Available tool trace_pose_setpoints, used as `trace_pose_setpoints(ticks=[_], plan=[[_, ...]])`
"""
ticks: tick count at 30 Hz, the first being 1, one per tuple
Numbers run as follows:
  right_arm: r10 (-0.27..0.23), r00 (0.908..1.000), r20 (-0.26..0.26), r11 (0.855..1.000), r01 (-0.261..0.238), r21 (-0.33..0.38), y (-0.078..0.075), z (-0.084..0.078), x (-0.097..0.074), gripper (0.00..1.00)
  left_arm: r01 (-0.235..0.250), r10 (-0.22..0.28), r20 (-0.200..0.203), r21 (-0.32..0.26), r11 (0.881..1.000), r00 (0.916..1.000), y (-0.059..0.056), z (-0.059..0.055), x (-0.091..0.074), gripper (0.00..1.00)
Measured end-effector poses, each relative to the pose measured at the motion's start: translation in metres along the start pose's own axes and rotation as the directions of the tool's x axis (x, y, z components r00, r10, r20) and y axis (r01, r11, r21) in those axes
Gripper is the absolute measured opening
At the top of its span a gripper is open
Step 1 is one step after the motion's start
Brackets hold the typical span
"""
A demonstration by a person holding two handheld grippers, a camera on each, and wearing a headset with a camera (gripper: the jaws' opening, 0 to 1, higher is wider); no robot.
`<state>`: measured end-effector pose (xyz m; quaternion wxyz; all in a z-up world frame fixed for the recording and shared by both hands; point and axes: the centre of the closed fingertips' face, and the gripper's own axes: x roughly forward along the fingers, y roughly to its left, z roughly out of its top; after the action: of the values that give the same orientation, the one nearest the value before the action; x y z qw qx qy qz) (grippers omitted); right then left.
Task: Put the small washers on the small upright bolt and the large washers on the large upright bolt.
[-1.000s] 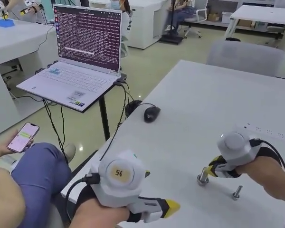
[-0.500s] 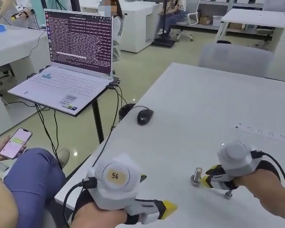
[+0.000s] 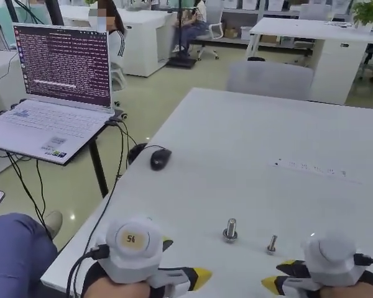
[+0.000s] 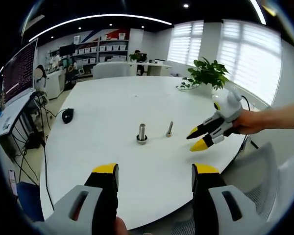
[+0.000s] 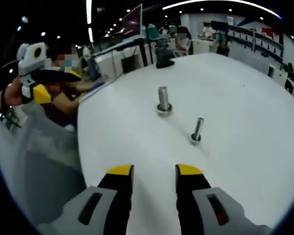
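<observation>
The large upright bolt (image 3: 230, 230) stands on the white table (image 3: 248, 136), with a wider metal collar at its foot. The small upright bolt (image 3: 271, 243) stands just right of it. Both also appear in the left gripper view, large bolt (image 4: 142, 133) and small bolt (image 4: 170, 129), and in the right gripper view, large bolt (image 5: 163, 100) and small bolt (image 5: 197, 130). My left gripper (image 3: 199, 277) (image 4: 156, 170) is open and empty at the near edge. My right gripper (image 3: 280, 276) (image 5: 154, 170) is open, empty, a short way short of the bolts.
A black mouse (image 3: 160, 159) lies near the table's left edge. A laptop (image 3: 50, 93) stands on a stand to the left, beside a seated person's knee (image 3: 12, 248). A grey chair (image 3: 270, 77) is at the far side. A faint row of tiny items (image 3: 311, 167) lies back right.
My right gripper has drawn back from the large bolt toward the near edge. The head camera has shifted, so the whole scene sits differently. The left gripper stays near the edge.
</observation>
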<state>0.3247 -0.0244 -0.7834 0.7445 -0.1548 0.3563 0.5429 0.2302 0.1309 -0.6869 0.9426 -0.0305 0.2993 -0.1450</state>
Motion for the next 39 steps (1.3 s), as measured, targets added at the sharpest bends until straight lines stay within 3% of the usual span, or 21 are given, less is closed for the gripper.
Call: trace_pose_setpoints(ticks=[6, 14, 21, 26, 32, 39], plan=[[-0.068, 0.9972, 0.029, 0.995, 0.066, 0.072, -0.021, -0.026, -0.031, 0.42, 0.005, -0.005, 0.004, -0.004, 1.000, 1.0000, 0.003, 0.004, 0.008, 0.60], [-0.136, 0.9867, 0.089, 0.983, 0.123, 0.134, -0.038, -0.035, -0.065, 0.49, 0.006, -0.006, 0.010, 0.013, 1.000, 0.9999, 0.009, 0.017, 0.016, 0.60], [-0.148, 0.9841, 0.097, 0.980, 0.134, 0.145, -0.034, -0.040, -0.076, 0.57, -0.006, 0.006, 0.037, 0.008, 1.000, 0.9993, 0.015, 0.030, 0.019, 0.60], [-0.159, 0.9778, 0.136, 0.978, 0.138, 0.156, -0.028, -0.037, -0.079, 0.63, -0.017, 0.017, 0.051, -0.012, 1.000, 0.9985, 0.016, 0.030, 0.022, 0.60], [-0.180, 0.9727, 0.146, 0.973, 0.155, 0.169, -0.020, -0.039, -0.082, 0.64, -0.020, 0.020, 0.041, 0.001, 1.000, 0.9990, 0.009, 0.025, 0.021, 0.60], [-0.194, 0.9713, 0.138, 0.969, 0.167, 0.185, -0.015, -0.043, -0.082, 0.65, -0.030, 0.029, 0.048, 0.011, 0.999, 0.9984, 0.011, 0.029, 0.018, 0.60]])
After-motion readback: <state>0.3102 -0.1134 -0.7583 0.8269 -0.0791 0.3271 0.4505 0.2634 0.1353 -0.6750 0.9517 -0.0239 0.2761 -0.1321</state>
